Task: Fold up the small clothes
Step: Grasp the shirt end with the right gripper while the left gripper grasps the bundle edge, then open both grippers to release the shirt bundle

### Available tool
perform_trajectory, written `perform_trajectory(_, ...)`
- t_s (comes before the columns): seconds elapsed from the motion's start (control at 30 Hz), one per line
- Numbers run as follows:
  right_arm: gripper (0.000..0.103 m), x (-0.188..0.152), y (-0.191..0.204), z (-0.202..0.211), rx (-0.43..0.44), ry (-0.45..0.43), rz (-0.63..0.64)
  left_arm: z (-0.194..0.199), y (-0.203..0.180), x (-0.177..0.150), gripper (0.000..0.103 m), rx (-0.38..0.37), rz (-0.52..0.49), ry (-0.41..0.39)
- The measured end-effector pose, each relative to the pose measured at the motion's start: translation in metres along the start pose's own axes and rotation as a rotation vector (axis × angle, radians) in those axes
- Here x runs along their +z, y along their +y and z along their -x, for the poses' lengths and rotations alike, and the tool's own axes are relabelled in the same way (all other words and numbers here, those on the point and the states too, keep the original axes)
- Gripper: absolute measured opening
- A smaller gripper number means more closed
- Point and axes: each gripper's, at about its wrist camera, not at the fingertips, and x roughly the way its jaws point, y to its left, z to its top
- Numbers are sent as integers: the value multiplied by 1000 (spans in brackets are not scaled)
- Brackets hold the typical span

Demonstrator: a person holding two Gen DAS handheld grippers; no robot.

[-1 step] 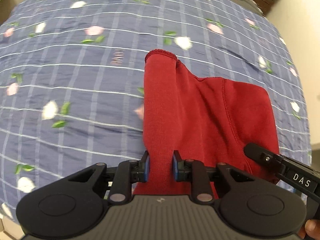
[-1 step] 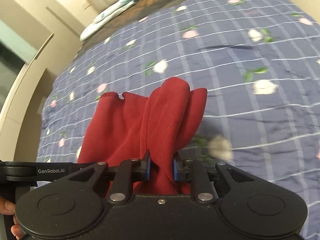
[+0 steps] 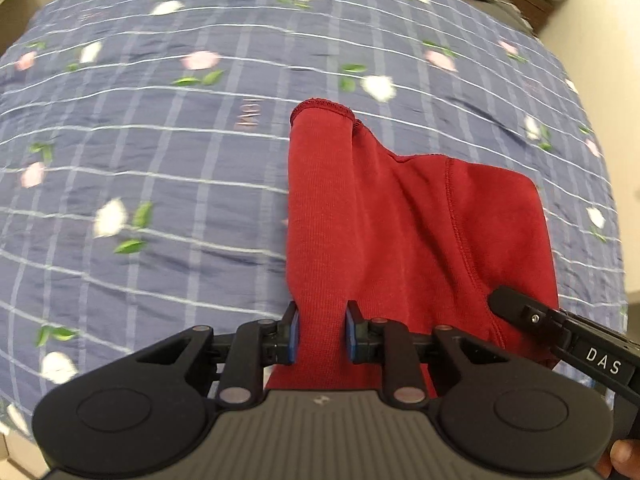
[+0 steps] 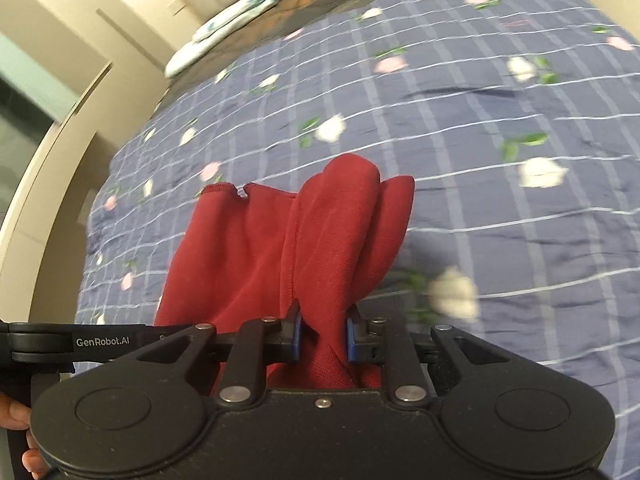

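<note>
A bed fills both views, covered by a blue checked bedspread (image 3: 168,184) printed with small flowers, a pillow (image 4: 236,24) at the far end. The left gripper (image 3: 321,334) is clamped on a folded edge of a small red garment (image 3: 400,232), and the right gripper (image 4: 323,334) pinches a bunched part of the same cloth (image 4: 304,248). From both claws the garment stretches forward and hangs toward the bedspread, its hemmed opening farthest out. It looks light, soft and limp, likely to sag and bunch; seams and hemmed edges should give the firmest hold.
</note>
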Motion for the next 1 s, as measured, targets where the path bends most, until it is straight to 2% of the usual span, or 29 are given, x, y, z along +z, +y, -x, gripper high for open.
perform_trajectory(0.1, 22, -7, 19, -19, 9, 33, 6, -3, 30, -6, 23, 26, 38, 8)
perform_trajectory(0.23, 22, -23, 24, -41, -4, 85, -65, -19, 55, -21, 24, 38, 68, 53)
perform_trajectory(0.4, 23, -50, 8, -54, -90, 134, -151, -41, 67, -42, 26, 44, 68, 106)
perform_trajectory(0.5, 29, -61, -9, -51, -127, 130, -208, -44, 64, -48, 28, 52, 35, 100)
perform_trajectory(0.73, 49, -74, -26, -42, -205, 115, -234, -49, 59, -46, 38, 81, -5, 128)
perform_trajectory(0.9, 54, -78, -23, -30, -224, 82, -233, -47, 59, -47, 57, 102, -22, 141)
perform_trajectory(0.93, 58, -77, -21, -28, -226, 76, -228, -46, 59, -46, 60, 103, -18, 139)
perform_trajectory(1.0, 65, -77, -17, -22, -226, 57, -209, -40, 60, -46, 73, 103, -14, 125)
